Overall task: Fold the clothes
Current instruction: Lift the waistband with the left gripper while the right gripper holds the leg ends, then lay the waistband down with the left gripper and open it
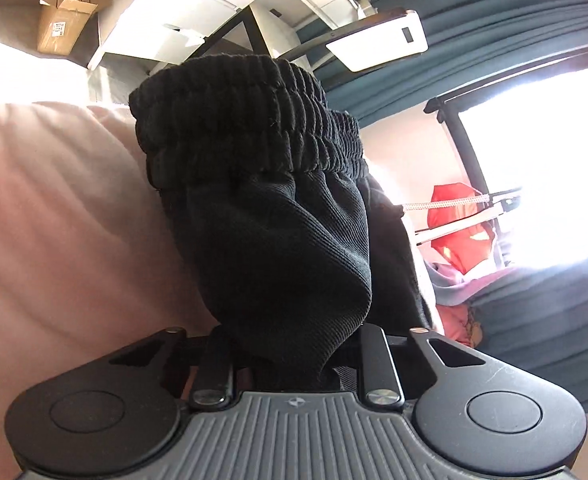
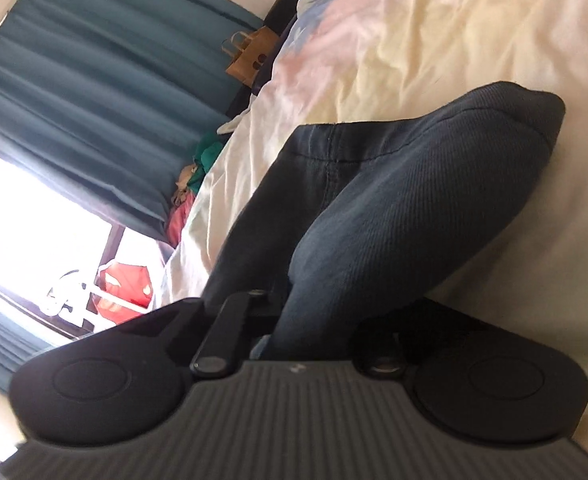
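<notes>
Lying bedside, bag-free: black garment (image 1: 270,216)

Trousers (image 1: 278,216) on bedding (image 1: 54,220)

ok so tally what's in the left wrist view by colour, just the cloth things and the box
black: 1, the trousers pinched in the left gripper
pink: 1, the bedding
teal: 1, the curtain
red: 1, the cloth by the window
brown: 1, the cardboard box
total: 5
</notes>
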A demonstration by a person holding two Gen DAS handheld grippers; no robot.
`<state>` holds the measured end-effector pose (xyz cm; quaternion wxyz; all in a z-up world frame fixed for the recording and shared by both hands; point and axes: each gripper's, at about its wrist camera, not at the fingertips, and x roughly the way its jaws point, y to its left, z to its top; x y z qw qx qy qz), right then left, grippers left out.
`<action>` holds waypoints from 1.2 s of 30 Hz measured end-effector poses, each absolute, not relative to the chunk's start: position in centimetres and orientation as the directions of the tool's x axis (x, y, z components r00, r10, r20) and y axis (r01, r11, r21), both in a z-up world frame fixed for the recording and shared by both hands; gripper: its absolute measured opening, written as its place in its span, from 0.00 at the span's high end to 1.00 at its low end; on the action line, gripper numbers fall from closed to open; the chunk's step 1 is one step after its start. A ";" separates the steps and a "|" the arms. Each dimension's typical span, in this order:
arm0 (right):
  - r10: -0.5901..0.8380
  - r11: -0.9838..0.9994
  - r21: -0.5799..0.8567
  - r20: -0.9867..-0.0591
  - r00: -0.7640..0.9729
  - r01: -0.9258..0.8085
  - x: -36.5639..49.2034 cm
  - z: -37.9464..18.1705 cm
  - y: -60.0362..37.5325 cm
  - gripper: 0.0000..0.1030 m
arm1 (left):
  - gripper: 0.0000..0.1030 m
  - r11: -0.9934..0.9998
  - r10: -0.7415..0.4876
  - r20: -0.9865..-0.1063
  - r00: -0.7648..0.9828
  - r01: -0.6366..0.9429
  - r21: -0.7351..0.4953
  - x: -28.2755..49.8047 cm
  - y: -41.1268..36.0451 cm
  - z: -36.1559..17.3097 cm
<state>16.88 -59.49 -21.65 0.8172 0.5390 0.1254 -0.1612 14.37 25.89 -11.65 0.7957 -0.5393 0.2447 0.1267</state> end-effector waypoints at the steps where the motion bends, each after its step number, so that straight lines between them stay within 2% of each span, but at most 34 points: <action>1: -0.134 0.357 0.847 -0.371 0.919 0.394 16.5 -21.1 -59.4 0.87 | 0.84 0.378 -0.068 -0.517 0.853 -0.458 -0.805 14.0 26.0 -10.9; 5: -0.143 0.366 0.855 -0.337 0.931 0.366 14.6 -18.7 -58.9 0.88 | 0.87 0.413 -0.080 -0.500 0.862 -0.428 -0.804 12.1 26.8 -6.4; 9: -0.088 0.358 0.864 -0.346 0.934 0.354 12.2 -17.3 -59.0 0.88 | 0.87 0.447 -0.058 -0.493 0.868 -0.420 -0.790 9.6 27.2 -1.8; 13: -0.022 0.328 0.875 -0.369 0.929 0.355 9.6 -16.6 -59.3 0.88 | 0.87 0.444 -0.059 -0.544 0.837 -0.466 -0.765 5.2 28.8 0.0; 20: 0.042 0.212 0.893 -0.414 0.909 0.397 3.7 -18.1 -59.7 0.88 | 0.86 0.420 -0.114 -0.613 0.782 -0.521 -0.743 -3.3 31.2 -3.2; 23: 0.022 0.146 0.894 -0.431 0.902 0.424 1.6 -19.1 -59.4 0.88 | 0.85 0.468 -0.137 -0.652 0.746 -0.532 -0.706 -4.3 32.0 -5.9; 27: 0.016 0.196 0.868 -0.469 0.883 0.457 1.3 -19.6 -59.4 0.88 | 0.83 0.486 -0.176 -0.662 0.729 -0.520 -0.702 -4.7 32.5 -7.4; 30: 0.019 0.243 0.849 -0.487 0.873 0.468 1.6 -19.8 -59.5 0.88 | 0.74 0.552 -0.188 -0.675 0.713 -0.492 -0.673 -5.0 32.2 -7.0; 35: 0.028 0.194 0.859 -0.487 0.873 0.473 1.5 -21.0 -59.8 0.88 | 0.52 0.716 -0.176 -0.717 0.674 -0.413 -0.563 -6.9 30.1 -4.6; 36: 0.028 0.192 0.860 -0.486 0.874 0.472 1.6 -20.9 -59.8 0.88 | 0.44 0.736 -0.163 -0.724 0.670 -0.405 -0.542 -7.6 29.7 -4.1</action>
